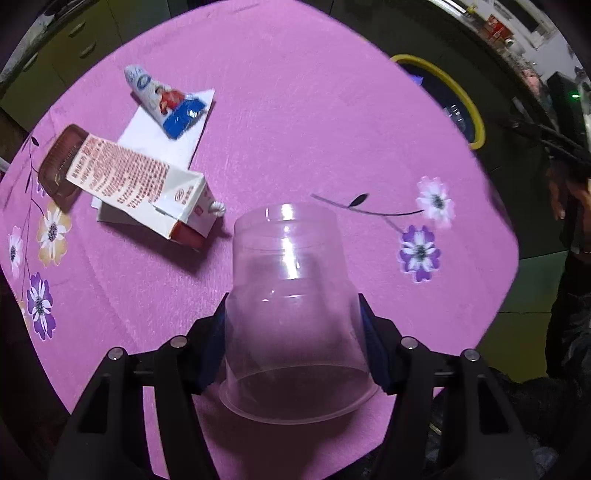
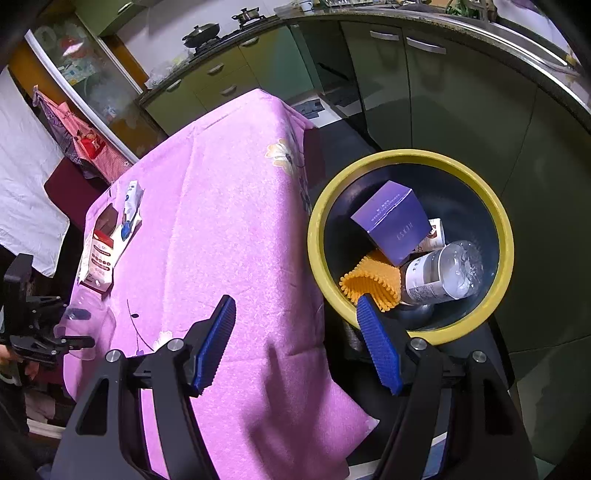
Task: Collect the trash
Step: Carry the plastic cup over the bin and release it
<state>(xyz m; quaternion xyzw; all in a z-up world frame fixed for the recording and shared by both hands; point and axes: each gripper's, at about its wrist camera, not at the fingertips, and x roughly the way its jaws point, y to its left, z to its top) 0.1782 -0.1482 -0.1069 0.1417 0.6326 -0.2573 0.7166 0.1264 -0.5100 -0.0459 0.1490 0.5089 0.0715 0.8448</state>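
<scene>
Pink tablecloth (image 2: 229, 206) | bin (image 2: 317, 236): purple box (image 2: 391, 225), bottle (image 2: 439, 273), orange mitt (image 2: 373, 282)

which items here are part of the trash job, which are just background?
Job: clear cup in left hand-held gripper, milk carton, tube, napkin, brown tray, bin, right hand-held gripper.
Background: tablecloth, cabinets, pans.

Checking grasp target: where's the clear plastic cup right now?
Left wrist view: clear plastic cup upside down between the left gripper pads, right of the milk carton.
</scene>
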